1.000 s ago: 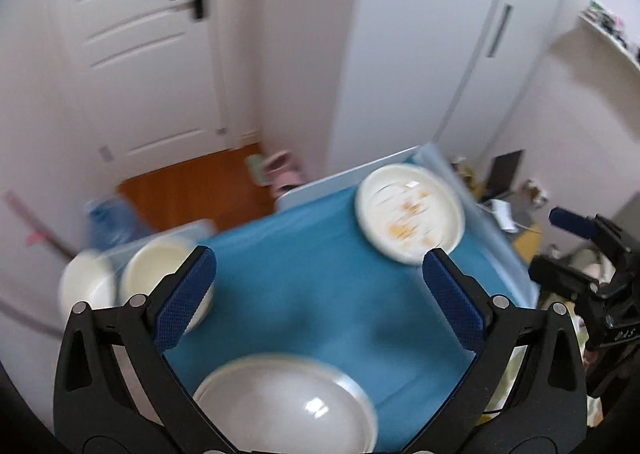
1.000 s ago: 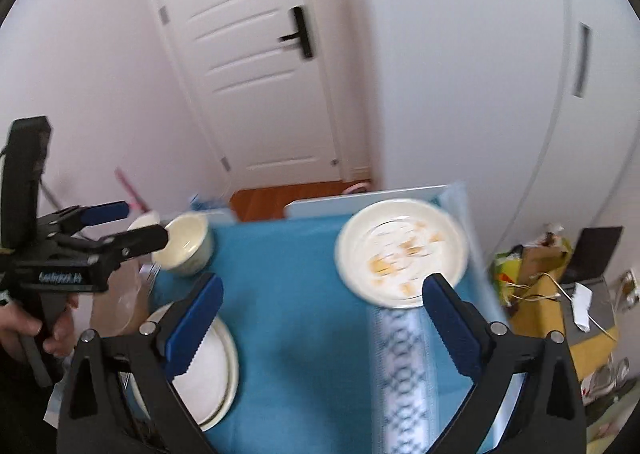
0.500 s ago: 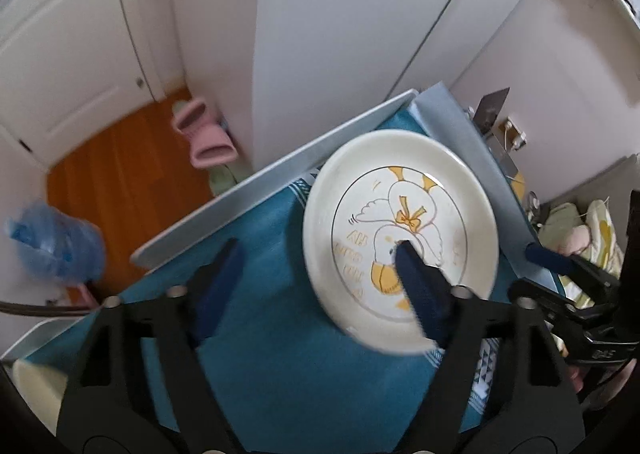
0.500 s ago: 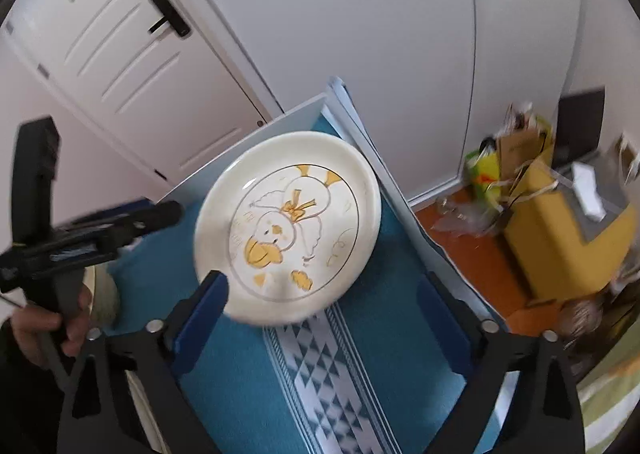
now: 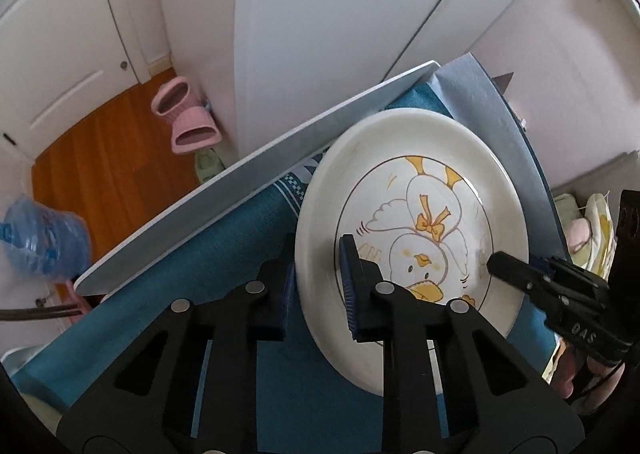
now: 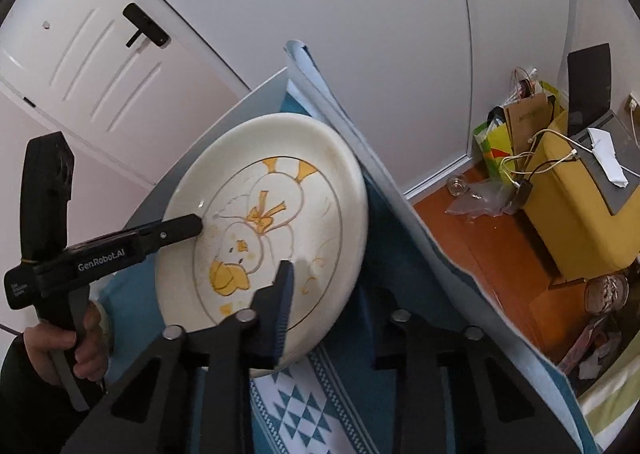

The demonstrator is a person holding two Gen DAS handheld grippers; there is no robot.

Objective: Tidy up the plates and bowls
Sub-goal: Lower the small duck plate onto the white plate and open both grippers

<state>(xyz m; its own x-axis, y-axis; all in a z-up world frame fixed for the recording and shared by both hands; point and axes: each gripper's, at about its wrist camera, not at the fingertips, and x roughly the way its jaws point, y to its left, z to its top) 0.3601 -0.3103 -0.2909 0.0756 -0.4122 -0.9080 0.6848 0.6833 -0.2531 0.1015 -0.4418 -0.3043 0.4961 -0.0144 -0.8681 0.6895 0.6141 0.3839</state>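
Observation:
A white plate (image 5: 420, 190) with a yellow duck drawing lies at the far corner of the blue tablecloth (image 5: 240, 254). My left gripper (image 5: 316, 254) straddles its left rim, one pad on top and one below, and its jaws are closing on that rim. In the right wrist view the same plate (image 6: 260, 190) has my right gripper (image 6: 324, 282) closing on its near right rim, the upper pad on the face and the lower finger hidden underneath. Each view shows the other tool: the right gripper (image 5: 496, 258) and the left gripper (image 6: 192, 226), the latter held by a hand (image 6: 60, 346).
The table edge (image 5: 240, 182) runs just beyond the plate, close to a white wardrobe. Pink slippers (image 5: 188, 122) and a blue water jug (image 5: 40, 238) lie on the wooden floor. A yellow box (image 6: 568, 214) and paper bags (image 6: 516, 126) stand on the right.
Both grippers came down from above the table onto the duck plate. Their jaws went from wide apart to closed around opposite rims. The other plates and the bowl have left the views.

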